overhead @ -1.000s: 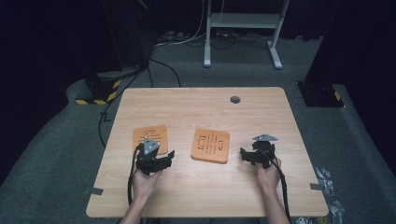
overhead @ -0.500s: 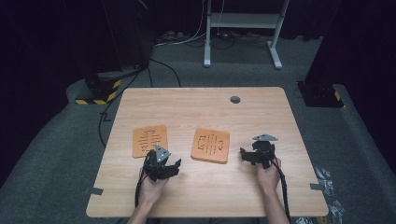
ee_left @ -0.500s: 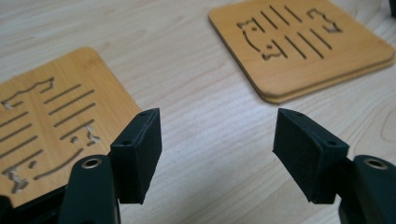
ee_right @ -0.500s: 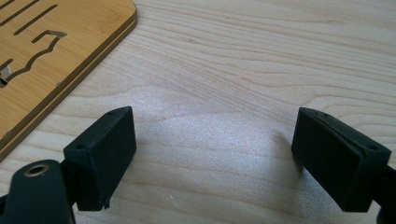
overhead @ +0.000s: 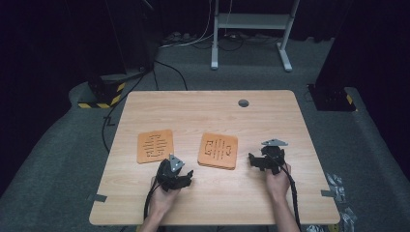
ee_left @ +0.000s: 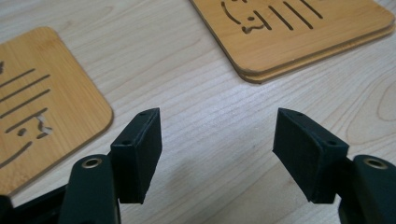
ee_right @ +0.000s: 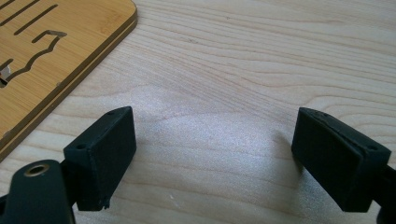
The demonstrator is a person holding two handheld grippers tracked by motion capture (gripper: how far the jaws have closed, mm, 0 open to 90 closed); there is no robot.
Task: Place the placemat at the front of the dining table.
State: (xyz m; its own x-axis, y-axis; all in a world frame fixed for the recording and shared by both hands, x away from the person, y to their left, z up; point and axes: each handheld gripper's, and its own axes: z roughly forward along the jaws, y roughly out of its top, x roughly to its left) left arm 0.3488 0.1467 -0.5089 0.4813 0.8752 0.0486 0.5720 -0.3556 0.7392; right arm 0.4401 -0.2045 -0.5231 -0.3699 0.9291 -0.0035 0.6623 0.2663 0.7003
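1. Since the earlier high view, the left gripper [overhead: 186, 178] had come back off the left coaster and sunk toward the near edge of the table [overhead: 217, 208]; it now sat just nearer than the gap between the two coaster spots. The right gripper [overhead: 255, 161] had kept its place.
2. Taking the double coaster stack [overhead: 218, 151] in the middle of the table as the landmark: the left gripper lay near its front left corner, jaws spread wide with only bare wood between them, touching nothing.
3. The right gripper rested just to the right of the stack, jaws likewise spread and empty, its left pad close to the stack's edge [ee_right: 70, 70] but apart from it.
4. The stack itself was two thin bamboo squares, one on the other, with cut-out slots and rounded corners [ee_left: 299, 28]. It lay flat.
5. To the left of the stack, well apart from it, lay a single coaster [overhead: 155, 145] of the same kind.
6. Judged by looks, these coasters were light, stiff and smooth, likely to slide on the wood. The best hold seemed to be across an edge, one jaw under a lifted corner, or across two opposite sides.
7. Beyond the stack, a small round grommet [overhead: 243, 103] sat near the far edge.
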